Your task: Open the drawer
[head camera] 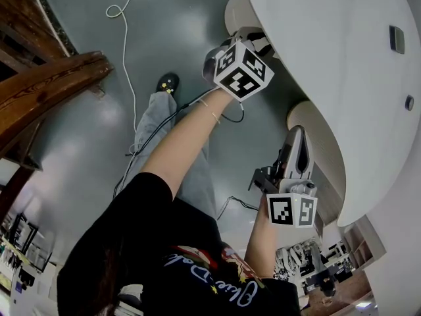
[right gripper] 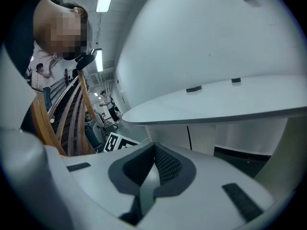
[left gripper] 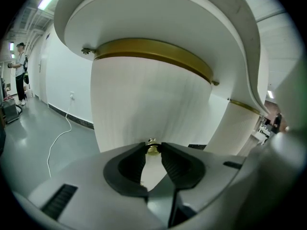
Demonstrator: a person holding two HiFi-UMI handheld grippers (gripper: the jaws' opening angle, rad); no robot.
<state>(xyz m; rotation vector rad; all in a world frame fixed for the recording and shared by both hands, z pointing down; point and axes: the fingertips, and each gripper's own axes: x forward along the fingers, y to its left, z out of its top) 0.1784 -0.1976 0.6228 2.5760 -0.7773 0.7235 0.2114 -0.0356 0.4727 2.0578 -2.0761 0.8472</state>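
Note:
A small brass knob [left gripper: 152, 150] sticks out of the white curved drawer front [left gripper: 153, 109], below a brass band [left gripper: 158, 51]. My left gripper [left gripper: 152, 146] has its two dark fingertips against either side of the knob and is shut on it. In the head view the left gripper [head camera: 253, 39] reaches up to the same white rounded pedestal [head camera: 235, 8] under the counter. My right gripper [head camera: 296, 133] hangs lower right beside a second pedestal [head camera: 319, 133]. Its jaws [right gripper: 154, 148] are shut with nothing between them.
A big white curved countertop [head camera: 342, 58] overhangs both pedestals. A wooden stair rail [head camera: 46, 84] runs at the left. A white cable [head camera: 123, 18] lies on the grey floor, and my shoe [head camera: 168, 83] is below the left arm. A person [left gripper: 20, 73] stands far down the corridor.

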